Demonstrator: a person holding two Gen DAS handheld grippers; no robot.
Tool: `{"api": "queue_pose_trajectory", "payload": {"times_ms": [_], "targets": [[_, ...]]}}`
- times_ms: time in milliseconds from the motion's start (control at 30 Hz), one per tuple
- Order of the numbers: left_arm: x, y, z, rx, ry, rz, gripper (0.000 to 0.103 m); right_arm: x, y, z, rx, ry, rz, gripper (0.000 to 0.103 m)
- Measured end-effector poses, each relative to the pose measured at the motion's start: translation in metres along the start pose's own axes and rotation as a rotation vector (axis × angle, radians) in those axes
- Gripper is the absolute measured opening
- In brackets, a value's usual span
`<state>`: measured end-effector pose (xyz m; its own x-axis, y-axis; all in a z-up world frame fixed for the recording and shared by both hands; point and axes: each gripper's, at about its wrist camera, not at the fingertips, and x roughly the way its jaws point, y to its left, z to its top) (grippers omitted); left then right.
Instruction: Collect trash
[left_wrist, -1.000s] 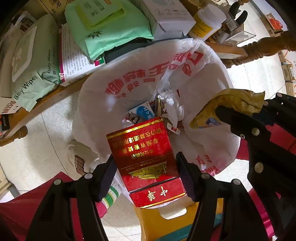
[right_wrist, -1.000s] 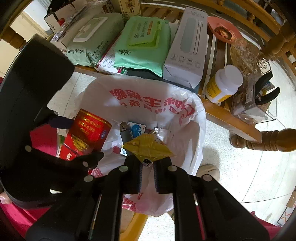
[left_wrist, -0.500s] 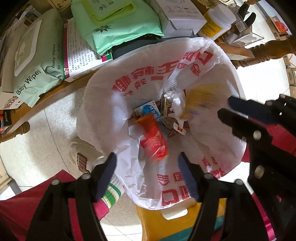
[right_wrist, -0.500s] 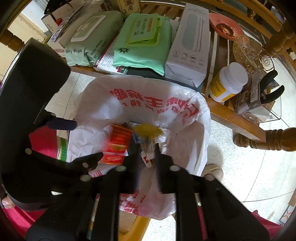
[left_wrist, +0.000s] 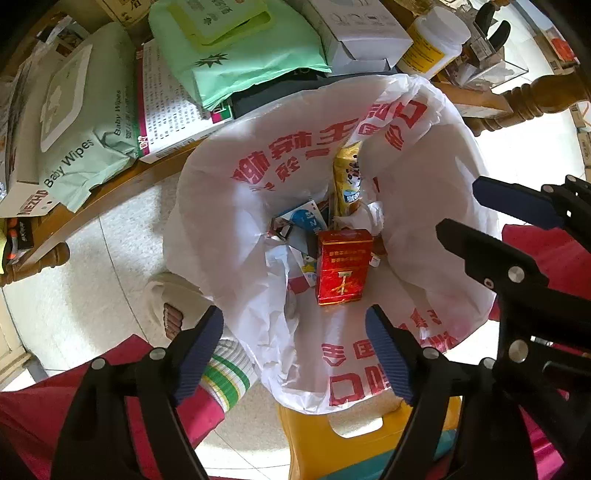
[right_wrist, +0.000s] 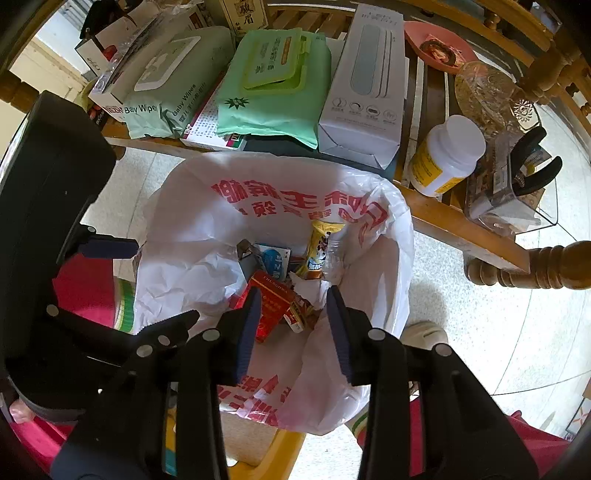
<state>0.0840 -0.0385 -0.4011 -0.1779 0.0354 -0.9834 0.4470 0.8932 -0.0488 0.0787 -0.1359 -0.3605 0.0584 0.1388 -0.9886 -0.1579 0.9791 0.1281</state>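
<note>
A white plastic trash bag (left_wrist: 258, 155) with red print stands open below both grippers; it also shows in the right wrist view (right_wrist: 184, 229). A red cigarette pack (left_wrist: 343, 266) lies inside it, also seen in the right wrist view (right_wrist: 271, 306). A yellow snack wrapper (left_wrist: 347, 177) leans against the bag's far wall, and shows in the right wrist view (right_wrist: 319, 247) too. My left gripper (left_wrist: 295, 347) is open and empty above the bag's near rim. My right gripper (right_wrist: 293, 321) is open and empty over the bag's mouth.
A wooden table (right_wrist: 454, 218) behind the bag carries baby wipes packs (right_wrist: 173, 88), a green wipes pack (right_wrist: 273, 85), a white box (right_wrist: 365, 81) and a yellow-labelled pill bottle (right_wrist: 447, 155). A yellow stool (left_wrist: 351, 443) stands under the bag. The person's red-clad legs flank it.
Both grippers opened. The red cigarette pack dropped from the left gripper and the yellow wrapper from the right gripper; both now lie inside the bag.
</note>
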Motion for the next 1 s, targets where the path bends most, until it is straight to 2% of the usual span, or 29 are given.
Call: {"api": "queue_pose_trajectory", "payload": {"times_ms": [133,233,367,533,600,733,867,933,1000], "targets": [[-0.006,0.004,-0.003,-0.024,-0.012,0.005,0.078,-0.007,-0.002,-0.005,0.018,-0.01,-0.007,0.038],[-0.015,0.007,-0.009,-0.036,-0.022,0.018,0.079,-0.016,-0.006,-0.01,0.04,-0.028,-0.033,0.051],[-0.029,0.008,-0.017,-0.051,-0.055,0.025,0.079,-0.032,-0.008,-0.02,0.074,-0.065,-0.013,0.055],[-0.043,0.008,-0.031,-0.112,-0.092,-0.028,0.079,-0.054,-0.008,-0.035,0.122,-0.114,-0.041,0.065],[-0.05,0.007,-0.037,-0.142,-0.119,-0.034,0.079,-0.067,-0.005,-0.042,0.126,-0.142,-0.065,0.067],[-0.073,0.004,-0.051,-0.198,-0.206,0.009,0.079,-0.091,0.006,-0.055,0.124,-0.199,-0.103,0.074],[-0.095,0.004,-0.064,-0.243,-0.281,0.012,0.079,-0.124,0.01,-0.065,0.165,-0.292,-0.112,0.086],[-0.107,0.002,-0.071,-0.263,-0.316,0.009,0.079,-0.138,0.013,-0.068,0.169,-0.332,-0.113,0.087],[-0.119,-0.001,-0.077,-0.28,-0.35,0.023,0.079,-0.155,0.017,-0.073,0.164,-0.38,-0.148,0.087]]}}
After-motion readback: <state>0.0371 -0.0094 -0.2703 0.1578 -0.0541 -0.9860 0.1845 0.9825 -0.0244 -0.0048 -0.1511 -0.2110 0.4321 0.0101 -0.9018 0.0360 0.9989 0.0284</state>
